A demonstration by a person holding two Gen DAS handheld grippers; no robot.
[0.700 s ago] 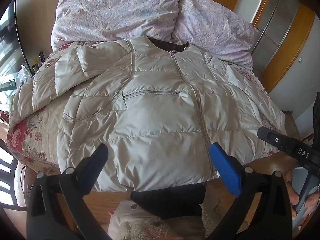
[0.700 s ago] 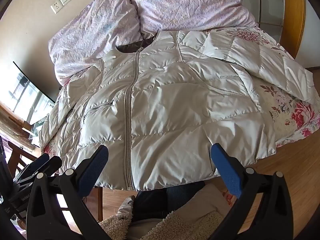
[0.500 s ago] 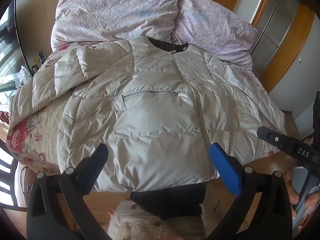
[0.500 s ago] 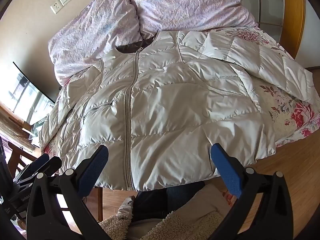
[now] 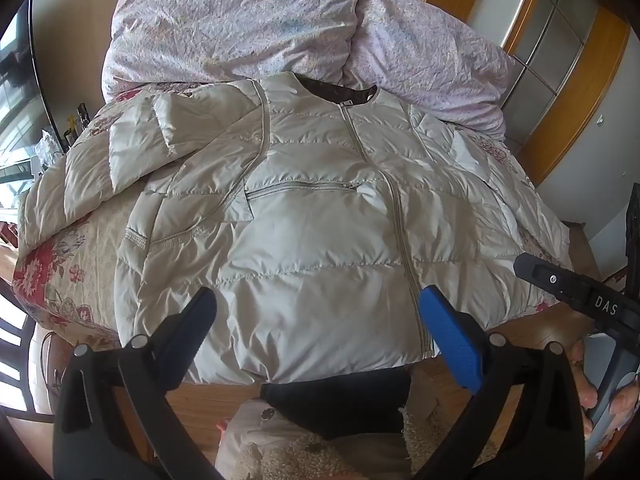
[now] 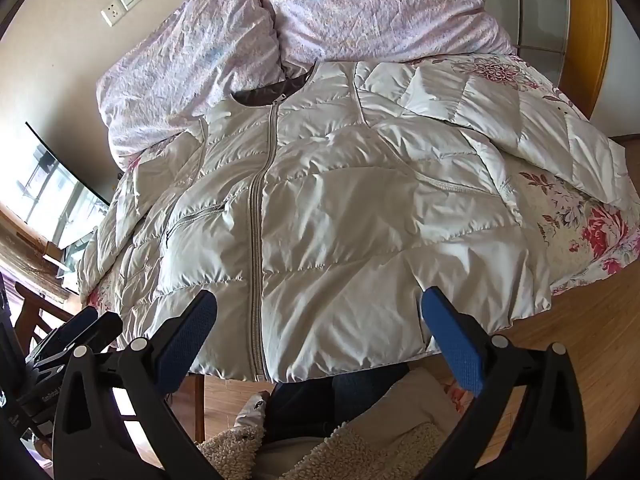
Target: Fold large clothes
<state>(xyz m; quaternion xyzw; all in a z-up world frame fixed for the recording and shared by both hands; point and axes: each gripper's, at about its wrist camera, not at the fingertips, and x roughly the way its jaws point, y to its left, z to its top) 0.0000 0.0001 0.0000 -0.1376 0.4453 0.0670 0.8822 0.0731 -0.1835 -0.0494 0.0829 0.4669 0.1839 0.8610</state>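
Left wrist view looks down on a pale cream quilted down jacket point(image 5: 320, 216) spread front-up across a bed covered with a floral red-and-cream bedspread point(image 5: 60, 264). The jacket's long axis runs straight away from the jaws: its hem lies nearest, just beyond the fingertips at the bed's near edge, and its dark-lined collar points to the far end, toward two crumpled lilac pillows point(image 5: 240, 28). The zipped front closure runs from the collar down to the hem and ends just beside the right-hand blue pad, inside the gap between the jaws. One sleeve spreads out beyond the left-hand jaw, bent across the bedspread; the other lies beyond the right-hand jaw. A chest pocket zip runs crosswise, ahead of the gap. The left gripper point(image 5: 316, 328) has its jaws wide apart, with nothing clamped; both pads hover above the hem without pressing it. Beyond the right-hand jaw a black part of the other tool carries the white letters "DAS", and a hand point(image 5: 592, 384) grips a grey handle below it. In the right wrist view, the right gripper point(image 6: 320, 328) likewise stands with jaws wide apart and nothing between the pads, over the hem of the same jacket point(image 6: 340, 216), collar again pointing away and the zip running down into the gap, nearer the left-hand jaw. Small white print on the black tool beyond the left-hand jaw is too small to read. A white wall socket plate point(image 6: 122, 0) sits far ahead, above the pillows.
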